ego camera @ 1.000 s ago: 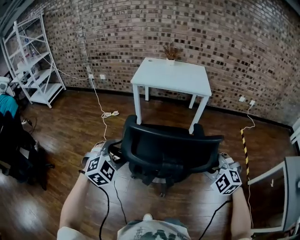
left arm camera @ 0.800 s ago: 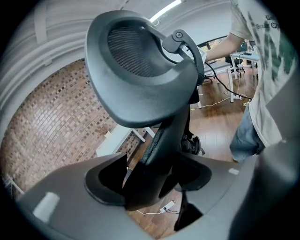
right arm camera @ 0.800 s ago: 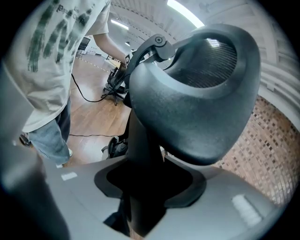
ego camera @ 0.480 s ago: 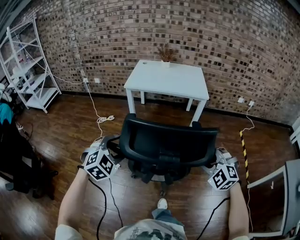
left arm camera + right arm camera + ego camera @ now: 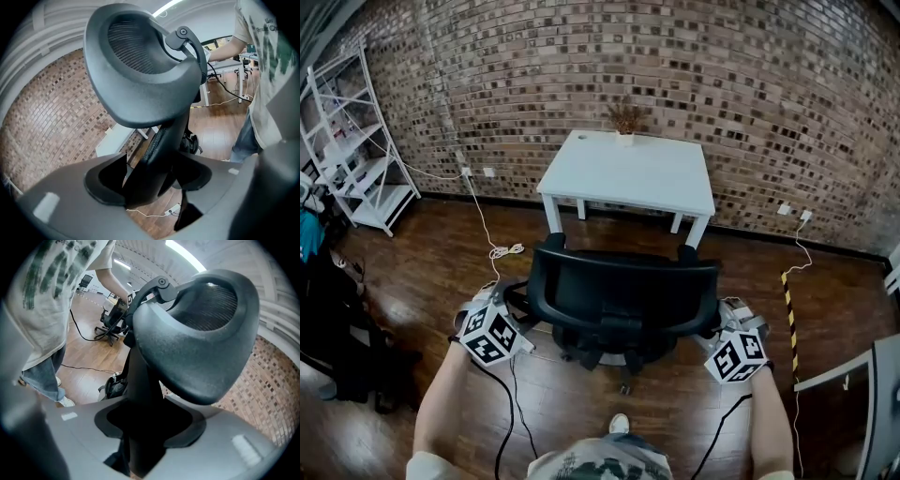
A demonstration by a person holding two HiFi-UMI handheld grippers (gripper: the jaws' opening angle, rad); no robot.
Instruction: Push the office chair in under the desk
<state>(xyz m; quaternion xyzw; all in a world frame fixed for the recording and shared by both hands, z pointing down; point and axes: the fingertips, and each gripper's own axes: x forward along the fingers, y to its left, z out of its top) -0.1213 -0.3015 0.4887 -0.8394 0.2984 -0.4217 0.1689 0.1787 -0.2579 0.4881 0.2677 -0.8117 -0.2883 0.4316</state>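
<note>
Seen from the head, steeply down: a black office chair (image 5: 623,295) stands on a dark wooden floor (image 5: 422,272), its back turned to the person. It sits just in front of a white table (image 5: 628,173) that stands against a brick wall (image 5: 694,75). The tops of the chair's two arms lie close to the table's front legs. Whether the seat is under the table top cannot be told from here.

The person's arms reach forward, one to each side of the chair's back. The left gripper (image 5: 517,305) sits at the left edge of the back and the right gripper (image 5: 715,328) at the right edge, each with its marker cube facing up.

In the left gripper view, the jaws of the left gripper (image 5: 150,180) are clamped on a dark bar of the chair's frame, with the mesh back (image 5: 140,61) curving above. In the right gripper view, the right gripper (image 5: 145,427) grips the matching dark bar in the same way, and the mesh back (image 5: 201,333) fills the upper right.

A small potted plant (image 5: 624,120) stands at the table's far edge. White shelves (image 5: 356,150) stand at the far left. A white cable (image 5: 502,251) lies on the floor left of the chair, and a yellow-and-black strip (image 5: 787,300) runs along the floor at the right.
</note>
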